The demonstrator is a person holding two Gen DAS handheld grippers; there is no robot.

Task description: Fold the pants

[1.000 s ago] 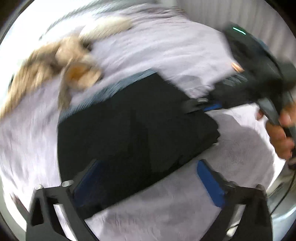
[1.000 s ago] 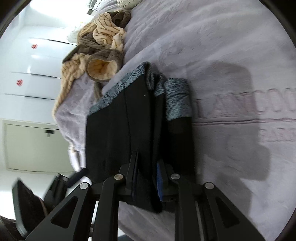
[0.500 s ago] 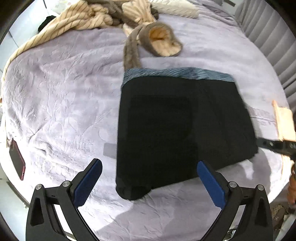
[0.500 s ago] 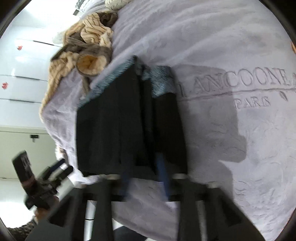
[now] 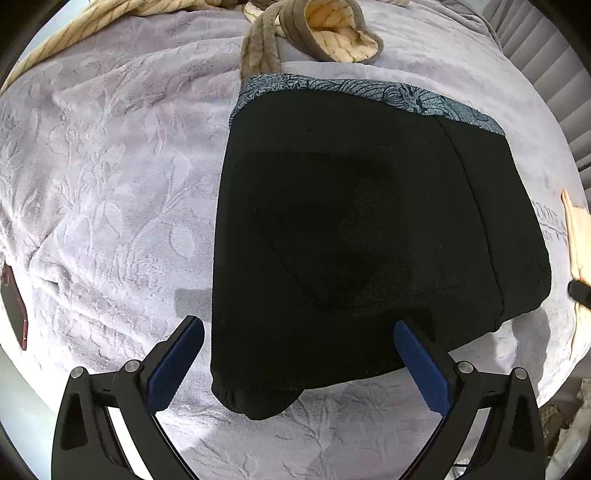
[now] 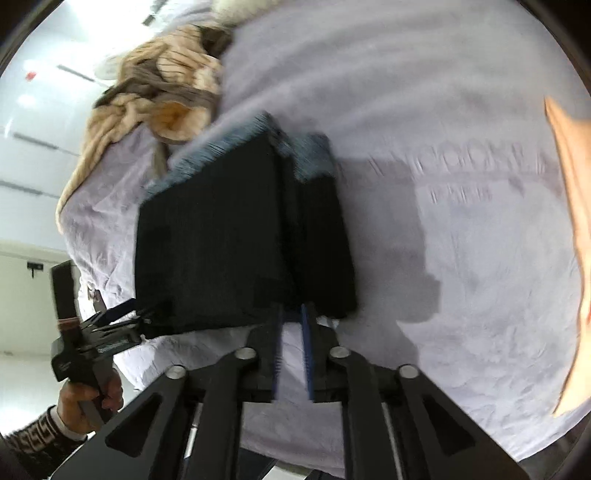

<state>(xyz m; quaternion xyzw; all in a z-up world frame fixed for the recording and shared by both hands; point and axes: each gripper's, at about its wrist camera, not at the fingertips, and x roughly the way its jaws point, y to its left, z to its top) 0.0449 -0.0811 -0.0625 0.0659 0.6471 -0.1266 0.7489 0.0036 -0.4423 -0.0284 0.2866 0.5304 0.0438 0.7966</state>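
Bed: lavender embossed plush blanket (image 5: 110,177)
Pants: folded black pants with blue patterned waistband (image 5: 351,229), flat mid-bed
Left gripper (image 5: 299,354): wide open, empty, over near hem
Right gripper (image 6: 291,354): nearly closed, small gap, holding nothing

Pale lilac blanket (image 5: 110,177) with an embossed floral pattern covers the bed. Grey padded headboard (image 5: 546,66) off to one side, white wall (image 6: 33,155) behind, pretty bright light.

Black pants (image 5: 362,236) with blue-grey leaf-print waistband (image 5: 369,90); lilac floral-embossed blanket (image 5: 110,177); beige striped robe (image 5: 332,26) trimmed taupe; blue pads on black fingers (image 5: 177,358).
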